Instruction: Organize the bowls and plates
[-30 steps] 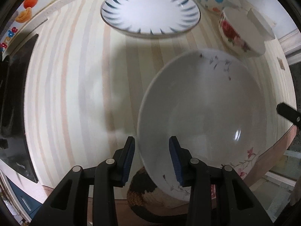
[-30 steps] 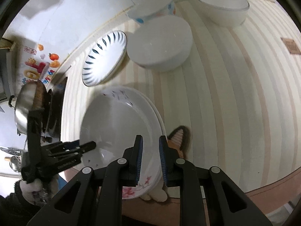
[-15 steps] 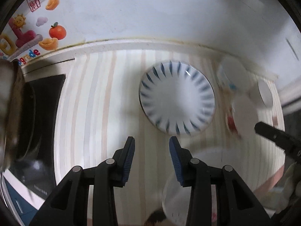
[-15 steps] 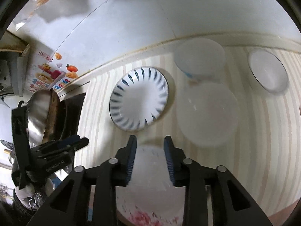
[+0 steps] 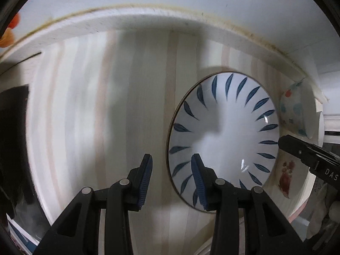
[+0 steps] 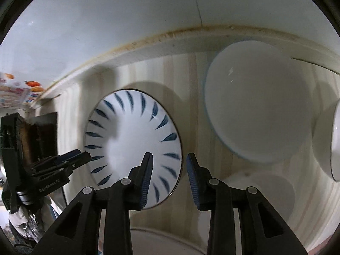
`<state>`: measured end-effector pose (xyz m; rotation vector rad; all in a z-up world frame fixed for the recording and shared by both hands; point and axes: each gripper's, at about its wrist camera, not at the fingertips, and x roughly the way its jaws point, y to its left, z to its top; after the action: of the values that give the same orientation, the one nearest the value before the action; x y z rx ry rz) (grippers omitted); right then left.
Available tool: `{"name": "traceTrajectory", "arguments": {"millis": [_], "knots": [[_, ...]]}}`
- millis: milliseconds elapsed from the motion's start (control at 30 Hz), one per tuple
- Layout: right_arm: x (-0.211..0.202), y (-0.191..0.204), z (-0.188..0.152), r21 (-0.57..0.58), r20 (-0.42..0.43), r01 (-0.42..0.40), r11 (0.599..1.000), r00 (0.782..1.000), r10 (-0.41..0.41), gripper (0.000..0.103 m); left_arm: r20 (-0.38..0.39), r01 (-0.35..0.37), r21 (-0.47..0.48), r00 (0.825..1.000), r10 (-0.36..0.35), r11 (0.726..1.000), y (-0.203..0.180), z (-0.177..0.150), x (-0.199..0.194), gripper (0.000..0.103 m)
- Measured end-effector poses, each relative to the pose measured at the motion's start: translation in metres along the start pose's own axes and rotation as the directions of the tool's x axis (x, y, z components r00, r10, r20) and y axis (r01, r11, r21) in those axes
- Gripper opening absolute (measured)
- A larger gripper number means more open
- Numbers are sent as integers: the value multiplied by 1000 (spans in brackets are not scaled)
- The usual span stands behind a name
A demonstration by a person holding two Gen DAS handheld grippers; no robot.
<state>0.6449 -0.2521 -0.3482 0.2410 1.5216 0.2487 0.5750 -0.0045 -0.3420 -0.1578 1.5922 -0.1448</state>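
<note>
Both tools have swung away from the big floral plate toward the wall, and the right one has spread its pads since a second ago. Now the left tool point(image 5: 171, 177) points steeply down at the striped tabletop point(image 5: 110, 114), jaws parted with nothing between them, straddling the near-left rim of the blue-leaf plate point(image 5: 223, 136). On the opposite side of that plate the right tool point(image 6: 169, 177) also tips steeply downward, pads apart and empty, its left finger over the rim. Beyond the plate on that side stands a white bowl point(image 6: 257, 106); a spotted bowl point(image 5: 294, 110) sits just past the plate, by the wall.
</note>
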Motion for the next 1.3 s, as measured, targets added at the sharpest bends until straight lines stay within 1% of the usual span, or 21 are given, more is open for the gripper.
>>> {"name": "traceTrajectory", "arguments": {"millis": [33, 67, 100, 133, 167, 200, 233, 333, 467, 567, 600, 700, 733, 800, 900, 1000, 1033, 1133, 1167, 1300], "knots": [[5, -1, 1, 1, -10, 10, 1000, 1000, -10, 36, -3, 4, 8, 1000, -4, 1000, -1, 2, 5, 35], [9, -2, 3, -1, -22, 22, 1000, 1000, -22, 36, -2, 7, 13, 1000, -7, 1000, -2, 2, 7, 33], [15, -3, 4, -1, -32, 32, 999, 999, -33, 35, 0, 7, 21, 1000, -7, 1000, -4, 2, 10, 24], [18, -3, 5, -4, -37, 38, 999, 999, -38, 30, 0, 16, 30, 1000, -16, 999, -6, 1, 12, 21], [21, -3, 4, -9, -39, 40, 999, 998, -40, 23, 10, 10, 34, 1000, -10, 999, -7, 0, 12, 21], [22, -2, 3, -19, -33, 51, 999, 998, -52, 14, 24, 2, 42, 1000, -3, 999, -9, -2, 11, 21], [22, -1, 2, -28, -26, 65, 998, 998, -66, 13, 33, -7, 54, 999, 6, 998, -11, -4, 11, 21], [20, 4, -3, -43, -2, 90, 995, 996, -90, 13, 35, -11, 52, 999, 9, 999, -12, -9, 10, 21], [12, 5, -8, -44, 13, 66, 997, 998, -65, 13, 57, -20, 58, 998, 17, 998, -17, -16, -1, 21], [0, 6, -14, -53, 27, 54, 997, 998, -53, 13, 86, -17, 66, 996, 11, 998, -22, -25, -20, 21], [-6, 5, -17, -57, 31, 46, 997, 999, -45, 13, 93, -12, 71, 996, 5, 997, -19, -25, -26, 21], [-22, 3, -27, -61, 43, 27, 998, 999, -25, 13, 116, 0, 67, 993, -8, 998, -23, -39, -48, 21], [-29, 1, -30, -60, 49, 22, 998, 999, -19, 13, 135, -5, 82, 991, -6, 997, -27, -46, -58, 21], [-40, 4, -42, -59, 61, 14, 998, 998, -11, 13, 156, -10, 98, 988, -6, 995, -33, -58, -69, 21], [-55, 1, -59, -56, 75, 12, 998, 997, -8, 13, 174, 5, 122, 984, -26, 992, -38, -77, -86, 21], [-72, -4, -85, -57, 80, 10, 998, 997, -6, 13, 189, 3, 155, 982, -32, 988, -42, -104, -104, 21], [-77, -6, -92, -59, 83, 10, 998, 997, -5, 13, 191, 5, 161, 981, -36, 987, -47, -105, -104, 21], [-90, -11, -119, -63, 85, 13, 998, 996, -8, 13, 192, 1, 189, 981, -38, 982, -55, -127, -108, 21], [-93, -13, -127, -64, 83, 12, 998, 997, -6, 13, 191, -1, 195, 981, -37, 981, -65, -129, -104, 21], [-97, -21, -164, -61, 71, 13, 998, 997, -9, 13, 169, 8, 208, 985, -44, 978, -72, -155, -97, 21]]}}
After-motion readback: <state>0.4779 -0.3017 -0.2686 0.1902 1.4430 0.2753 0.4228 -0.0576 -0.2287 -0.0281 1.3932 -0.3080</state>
